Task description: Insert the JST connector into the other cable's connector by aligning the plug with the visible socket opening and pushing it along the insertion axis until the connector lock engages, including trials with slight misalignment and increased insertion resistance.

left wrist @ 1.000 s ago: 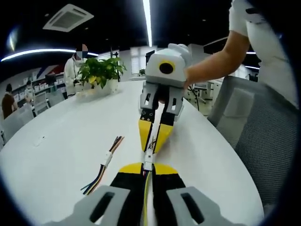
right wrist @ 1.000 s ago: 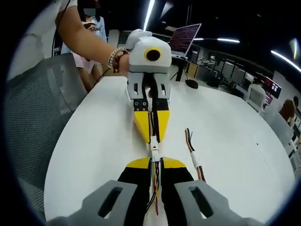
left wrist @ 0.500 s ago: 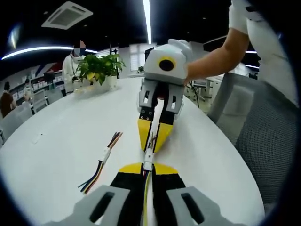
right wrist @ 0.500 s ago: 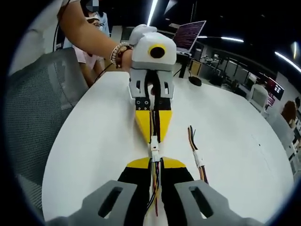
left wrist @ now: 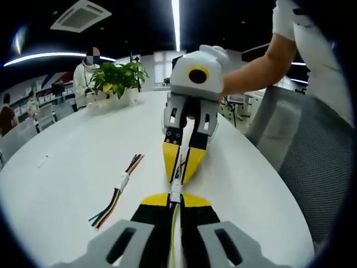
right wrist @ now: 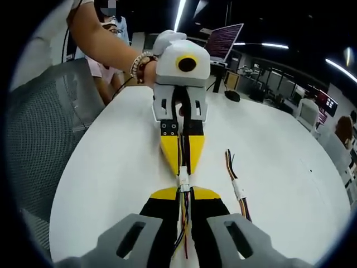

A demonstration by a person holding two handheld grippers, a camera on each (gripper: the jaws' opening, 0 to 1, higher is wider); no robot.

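I held my two grippers tip to tip, low over the big, smooth white round surface. My left gripper had its black-and-yellow jaws closed on a small white plastic connector with thin coloured wires running back between the jaws. My right gripper had its jaws closed on the other small white plastic connector, with its own thin red and yellow wires trailing back.

In the left gripper view, the right gripper came in from the far side, and its yellow tips pointed straight at mine. The two white pieces touched end to end, right between the two pairs of tips. I think I held them in one straight line so the plug could slide into the socket hole without bending. I could not tell if the little lock had clicked, because the join was too small to see well.

The jaws looked hard and flat, with pointed yellow ends that fit tiny parts. The wires looked soft and bendy.

A spare bundle of coloured wires with a white sleeve lay flat on the surface, just beside the grippers and apart from them. A leafy green plant in a white pot stood near the far edge.
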